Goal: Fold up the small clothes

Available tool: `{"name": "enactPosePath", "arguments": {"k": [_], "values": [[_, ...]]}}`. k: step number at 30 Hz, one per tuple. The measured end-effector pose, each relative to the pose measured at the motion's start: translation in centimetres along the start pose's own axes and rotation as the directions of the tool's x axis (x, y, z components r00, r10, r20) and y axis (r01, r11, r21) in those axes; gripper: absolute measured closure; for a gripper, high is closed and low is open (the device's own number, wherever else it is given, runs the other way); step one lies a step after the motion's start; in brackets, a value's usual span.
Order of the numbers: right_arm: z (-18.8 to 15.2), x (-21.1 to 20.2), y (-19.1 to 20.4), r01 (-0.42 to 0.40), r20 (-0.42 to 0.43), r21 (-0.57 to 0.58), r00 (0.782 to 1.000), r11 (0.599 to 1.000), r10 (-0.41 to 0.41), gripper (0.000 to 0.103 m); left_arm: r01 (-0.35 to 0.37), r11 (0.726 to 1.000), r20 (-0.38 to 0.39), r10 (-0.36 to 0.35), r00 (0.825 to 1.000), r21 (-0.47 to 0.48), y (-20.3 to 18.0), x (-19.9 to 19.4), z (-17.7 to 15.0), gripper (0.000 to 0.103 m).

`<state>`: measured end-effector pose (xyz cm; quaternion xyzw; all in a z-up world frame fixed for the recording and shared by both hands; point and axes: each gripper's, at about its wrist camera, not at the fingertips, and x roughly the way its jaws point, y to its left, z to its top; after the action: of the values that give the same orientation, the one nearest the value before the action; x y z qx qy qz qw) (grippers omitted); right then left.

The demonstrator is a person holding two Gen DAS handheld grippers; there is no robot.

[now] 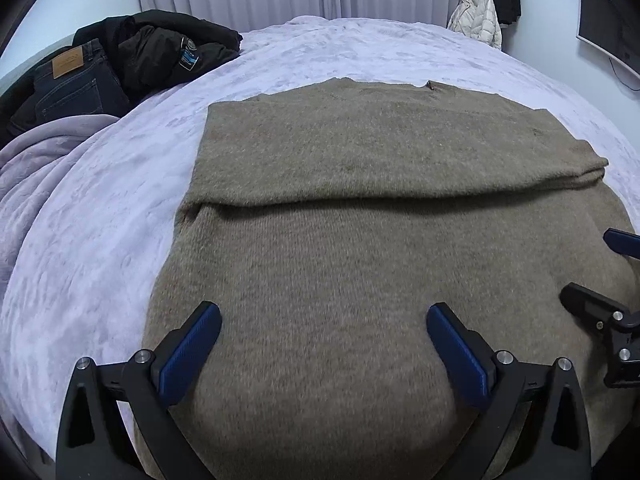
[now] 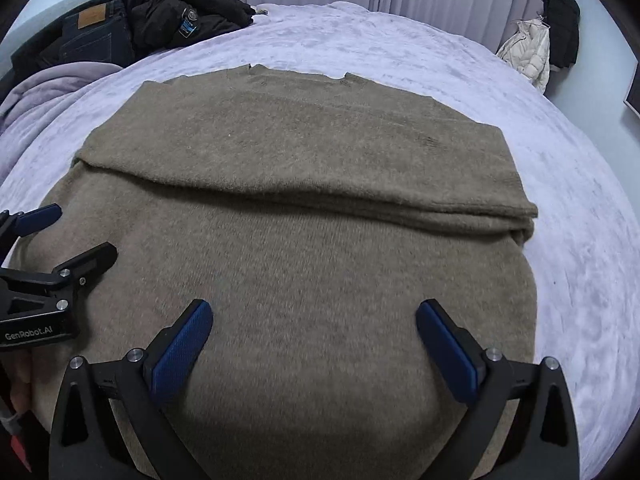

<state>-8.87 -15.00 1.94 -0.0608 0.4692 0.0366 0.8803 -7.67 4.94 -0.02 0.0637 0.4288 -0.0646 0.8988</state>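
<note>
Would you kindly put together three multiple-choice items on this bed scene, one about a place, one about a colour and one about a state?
1. Where do the dark jeans lie?
A. at the far left of the bed, beside the black jacket
B. on top of the sweater
C. on the wall hook

2. What colour is the sweater?
A. red
B. taupe brown
C. white

3. How does the right gripper stand?
A. shut on the sweater
B. shut on nothing
C. open, with nothing held

Key: 1 A, the jeans sit next to the black jacket at the left edge of the bed. 2 B, the knit is brownish throughout. 3 C, its blue fingers stand wide apart above the flat sweater.
</note>
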Motion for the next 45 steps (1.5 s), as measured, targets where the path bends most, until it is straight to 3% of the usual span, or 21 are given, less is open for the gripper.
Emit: {"name": "enactPosePath", "arguments": {"k": [7,11,15,17,20,23,24,26,28,29,31,32,35,38,39,41,45], "values": [[-7.3,-3.9,-1.7,-0.039,0.096,-0.081,0.994,0.996,0.047,0.001,-0.052,0.999,0.067,0.052,0.996,-0.010,0.7,-3.4,-4.6,0.000],[-10.7,-5.9,-1.7,0.005,0.121,-0.130,0.993,0.992,0.011,0.001,-0.038,0.999,0.028,0.039,0.999,-0.018,1.4,-5.0,-6.5,0.000],[-12.5,-7.7,-0.7,0.074,0.076,-0.220,0.995,0.973,-0.059,0.001,-0.068,0.995,-0.045,0.071,0.996,0.077,1.4,-6.7,-7.5,0.000],[-12.4,-8.2,0.0,0.094,0.020,-0.266,0.996,0.959,-0.092,0.001,-0.059,0.995,-0.052,0.063,0.997,0.078,1.4,-8.1,-7.4,0.000],[-11.9,-10.4,1.1,0.072,0.102,-0.281,0.994,0.957,-0.044,0.001,0.043,0.997,-0.001,-0.043,0.999,0.063,-0.1,-9.8,-6.4,0.000],[-10.2,-11.2,3.6,0.012,0.176,-0.354,0.983,0.935,0.055,0.001,0.165,0.982,-0.007,-0.166,0.986,0.096,-3.1,-8.7,-5.2,0.000],[-9.7,-10.8,4.7,-0.005,0.179,-0.394,0.981,0.919,0.082,0.001,0.171,0.977,-0.036,-0.168,0.985,0.126,-4.3,-7.5,-5.3,0.000],[-9.4,-9.1,6.4,0.002,0.159,-0.479,0.984,0.878,0.084,0.001,0.112,0.973,-0.090,-0.096,0.991,0.202,-5.8,-5.0,-6.2,0.000],[-10.3,-6.1,6.8,0.053,0.111,-0.542,0.994,0.838,0.009,0.001,0.130,0.966,-0.031,-0.126,0.992,0.222,-5.3,-5.5,-7.2,0.000],[-10.9,-5.1,6.0,0.033,0.081,-0.542,0.997,0.840,0.013,0.001,0.143,0.962,-0.032,-0.140,0.990,0.231,-4.6,-5.8,-7.8,0.000],[-12.0,-5.7,2.8,-0.052,0.086,-0.489,0.991,0.871,0.107,0.001,0.163,0.954,-0.043,-0.157,0.987,0.250,-2.8,-6.4,-9.4,0.000],[-12.6,-5.8,1.5,-0.048,0.075,-0.496,0.992,0.867,0.097,0.001,0.158,0.950,-0.051,-0.150,0.987,0.268,-2.1,-6.5,-10.2,0.000],[-14.8,-6.4,-0.2,0.016,0.084,-0.580,0.996,0.814,0.041,0.001,0.119,0.943,-0.068,-0.103,0.992,0.312,-0.7,-6.2,-12.0,0.000],[-16.3,-6.2,0.0,0.122,0.104,-0.666,0.992,0.736,-0.071,0.001,0.095,0.939,-0.091,-0.068,0.994,0.331,-0.6,-6.6,-12.2,0.000],[-16.5,-6.4,0.1,0.138,0.107,-0.676,0.990,0.724,-0.089,0.001,0.064,0.932,-0.103,-0.029,0.994,0.357,-0.8,-6.7,-12.4,0.000],[-16.1,-7.6,0.2,0.139,0.102,-0.659,0.990,0.739,-0.095,0.001,0.049,0.923,-0.097,-0.013,0.995,0.382,-1.0,-7.6,-12.8,0.000],[-14.4,-10.7,1.5,0.089,0.177,-0.629,0.984,0.772,0.031,0.001,0.126,0.940,-0.010,-0.130,0.991,0.316,-0.9,-10.0,-11.3,0.000]]}}
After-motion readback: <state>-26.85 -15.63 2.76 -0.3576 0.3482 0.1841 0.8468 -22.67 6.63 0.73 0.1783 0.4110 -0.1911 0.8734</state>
